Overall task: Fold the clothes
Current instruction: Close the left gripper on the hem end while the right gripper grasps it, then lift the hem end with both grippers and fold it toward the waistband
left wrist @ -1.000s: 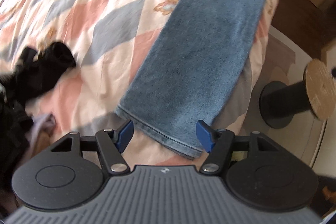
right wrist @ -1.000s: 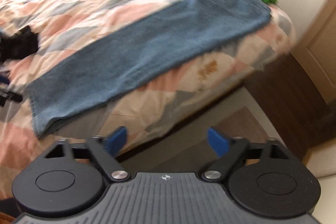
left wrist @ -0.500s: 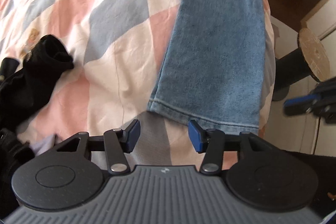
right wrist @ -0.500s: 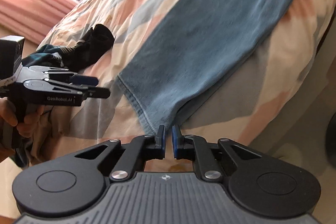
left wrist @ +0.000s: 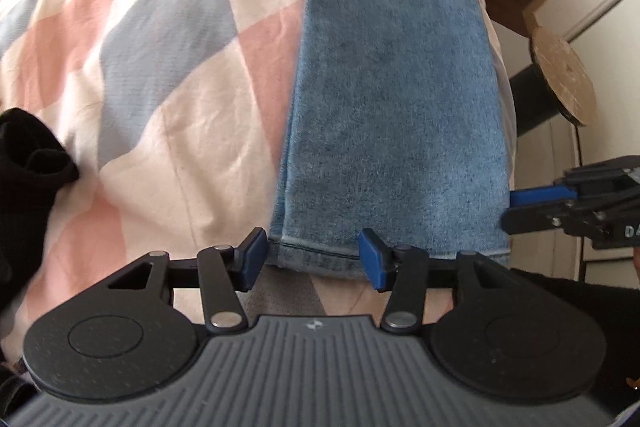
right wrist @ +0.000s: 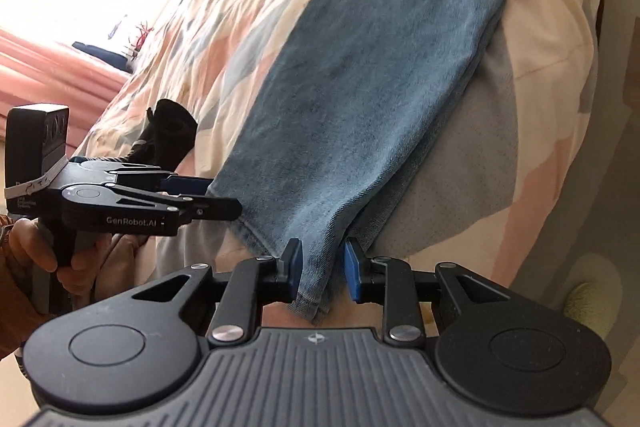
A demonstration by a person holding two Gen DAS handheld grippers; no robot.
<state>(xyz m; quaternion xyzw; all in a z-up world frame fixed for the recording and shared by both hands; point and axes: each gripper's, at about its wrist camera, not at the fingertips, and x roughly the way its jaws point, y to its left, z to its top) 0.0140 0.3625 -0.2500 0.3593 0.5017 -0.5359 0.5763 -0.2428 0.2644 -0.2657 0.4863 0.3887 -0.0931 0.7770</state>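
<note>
1. Denim jeans (left wrist: 392,99) lie flat in one long strip on the patterned duvet (left wrist: 132,39), along the bed's edge. In the left wrist view the hem (left wrist: 316,259) sits at 6 o'clock and the strip runs out of frame toward 12 o'clock.
2. Long axis: 6 to 12 o'clock in the left wrist view; 7 to 1 o'clock in the right wrist view. The hem end points at the person; the far end is out of view.
3. Left gripper (left wrist: 312,259): jaws wide apart, straddling the hem's inner corner at 6 o'clock. Cloth lies between the pads, but nothing is clamped.
4. Right gripper (right wrist: 322,269): jaws part-way closed around the hem's outer corner (right wrist: 316,291), which hangs over the bed edge. A gap shows beside each pad, so the grip does not look firm.
5. Judgement: both claws stand at hem corners, which suits taking hold of that end for a fold. Whether the strip already carries a fold cannot be determined.
6. Risk: the right pads may close on only the top layer of the overhanging corner. The lower layer would then sag and skew any fold.
7. Risk: the left jaws may pinch the duvet together with the hem, since the denim lies directly on it. The bedding would then lift too.
8. Risk: uneven closing would swing the strip off axis.
9. Black garment (left wrist: 28,155) lies at 9 o'clock, apart from the jeans.
</note>
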